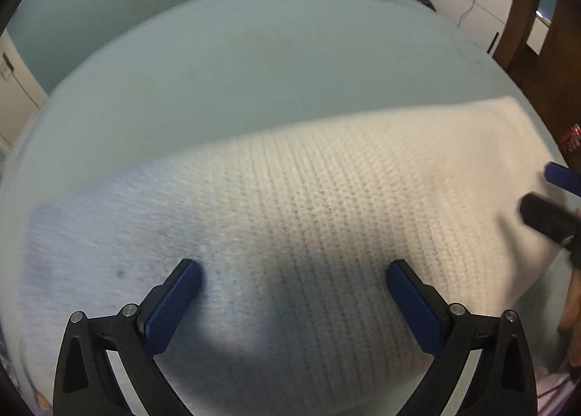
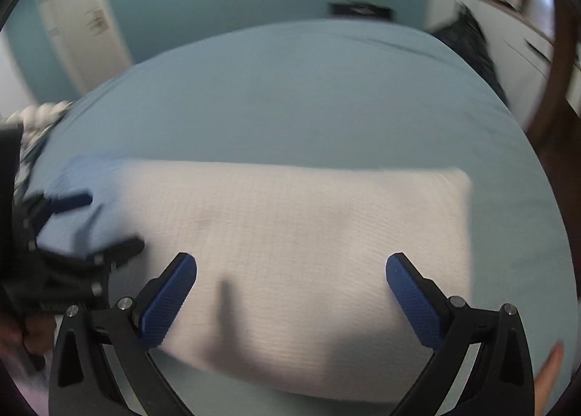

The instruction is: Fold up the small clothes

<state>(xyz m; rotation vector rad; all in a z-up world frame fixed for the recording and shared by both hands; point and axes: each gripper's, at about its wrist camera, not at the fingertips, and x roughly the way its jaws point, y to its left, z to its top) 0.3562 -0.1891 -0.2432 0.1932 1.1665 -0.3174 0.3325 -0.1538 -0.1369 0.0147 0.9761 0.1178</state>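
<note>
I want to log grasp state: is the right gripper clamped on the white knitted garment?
No: the right gripper has its blue-padded fingers spread wide apart above the white knitted garment, gripping nothing.

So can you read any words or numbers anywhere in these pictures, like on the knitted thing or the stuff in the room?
None can be read.
The white and blue knitted cloth carries no label or print.
The red thing at the right edge of the left wrist view may bear lettering: too blurred.
The marks on the white door: too blurred.
</note>
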